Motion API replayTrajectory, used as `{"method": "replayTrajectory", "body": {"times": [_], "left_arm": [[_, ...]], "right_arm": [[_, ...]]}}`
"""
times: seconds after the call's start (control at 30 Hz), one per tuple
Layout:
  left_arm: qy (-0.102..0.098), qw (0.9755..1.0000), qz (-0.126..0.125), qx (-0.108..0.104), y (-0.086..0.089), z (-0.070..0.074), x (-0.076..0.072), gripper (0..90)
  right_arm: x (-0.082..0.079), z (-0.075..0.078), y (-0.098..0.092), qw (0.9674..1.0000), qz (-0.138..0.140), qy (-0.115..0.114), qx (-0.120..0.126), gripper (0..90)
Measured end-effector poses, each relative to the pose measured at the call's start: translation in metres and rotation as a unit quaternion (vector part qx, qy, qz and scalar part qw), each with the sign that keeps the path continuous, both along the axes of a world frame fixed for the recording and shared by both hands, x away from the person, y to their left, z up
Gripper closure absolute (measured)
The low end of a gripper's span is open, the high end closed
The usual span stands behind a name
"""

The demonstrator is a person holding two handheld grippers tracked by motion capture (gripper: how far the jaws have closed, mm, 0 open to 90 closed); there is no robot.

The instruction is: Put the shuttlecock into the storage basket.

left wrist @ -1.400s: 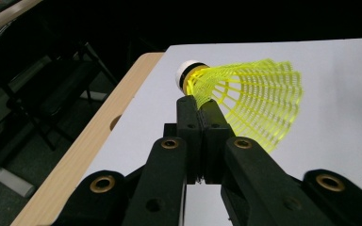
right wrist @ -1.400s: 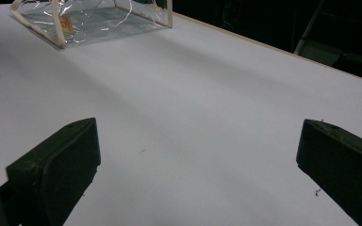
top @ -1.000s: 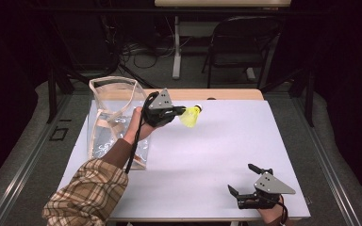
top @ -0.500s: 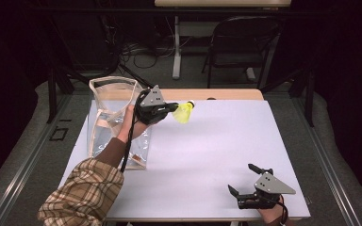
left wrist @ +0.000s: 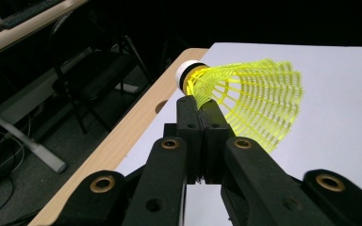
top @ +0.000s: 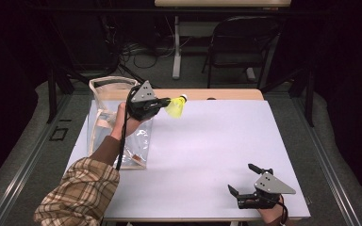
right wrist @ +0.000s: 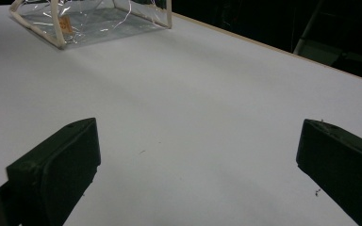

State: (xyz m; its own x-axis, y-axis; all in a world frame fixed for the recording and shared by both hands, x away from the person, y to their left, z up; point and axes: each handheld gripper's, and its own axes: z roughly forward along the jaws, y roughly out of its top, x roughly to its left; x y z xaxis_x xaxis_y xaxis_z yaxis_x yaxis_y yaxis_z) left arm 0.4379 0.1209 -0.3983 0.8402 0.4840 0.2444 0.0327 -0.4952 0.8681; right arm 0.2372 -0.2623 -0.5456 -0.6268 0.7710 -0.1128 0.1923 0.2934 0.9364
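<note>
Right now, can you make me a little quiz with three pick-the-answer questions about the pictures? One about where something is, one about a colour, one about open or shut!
1. Where does the clear plastic bag with cream trim stand?
A. on the table's left side
B. on the chair
C. beside the right gripper

2. What colour is the netted plastic shuttlecock?
A. red
B. yellow with a white tip
C. blue

3. How is the right gripper?
A. shut on the shuttlecock
B. shut on nothing
C. open and holding nothing

Answers:
1 A: the high view shows it at the white table's left edge.
2 B: the left gripper pinches its yellow skirt.
3 C: its jaws stand wide apart over bare table.
</note>
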Motion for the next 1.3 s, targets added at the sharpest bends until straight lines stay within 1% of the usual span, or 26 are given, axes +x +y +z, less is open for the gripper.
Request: {"method": "replayTrajectory", "body": {"times": [0.27, 0.6, 0.77, 0.87, 1.13, 1.3], "left_arm": [[0.001, 0.9998, 0.017, -0.009, 0.013, 0.001, 0.006, 89.3], [-0.003, 0.9995, 0.032, -0.007, 0.024, 0.005, 0.008, 89.3], [-0.002, 0.9992, 0.04, -0.01, 0.029, 0.006, 0.01, 89.3], [-0.003, 0.999, 0.042, -0.011, 0.032, 0.008, 0.01, 89.3], [-0.011, 0.9985, 0.053, -0.005, 0.043, 0.016, 0.01, 89.3], [-0.013, 0.998, 0.061, -0.008, 0.051, 0.02, 0.009, 89.3]], "right_arm": [[0.0, 0.0, 0.0, 1.0, -0.001, 0.0, 0.0, 0.0], [0.0, 0.0, 0.0, 1.0, 0.0, 0.001, -0.002, 0.0], [0.001, 0.0, 0.001, 1.0, 0.0, 0.002, -0.001, 0.0], [0.0, 0.0, 0.001, 1.0, 0.0, 0.002, -0.002, 0.0], [0.001, -0.001, 0.001, 1.0, 0.0, 0.004, -0.002, 0.0], [0.001, -0.001, 0.001, 1.0, 0.0, 0.004, -0.002, 0.0]]}}
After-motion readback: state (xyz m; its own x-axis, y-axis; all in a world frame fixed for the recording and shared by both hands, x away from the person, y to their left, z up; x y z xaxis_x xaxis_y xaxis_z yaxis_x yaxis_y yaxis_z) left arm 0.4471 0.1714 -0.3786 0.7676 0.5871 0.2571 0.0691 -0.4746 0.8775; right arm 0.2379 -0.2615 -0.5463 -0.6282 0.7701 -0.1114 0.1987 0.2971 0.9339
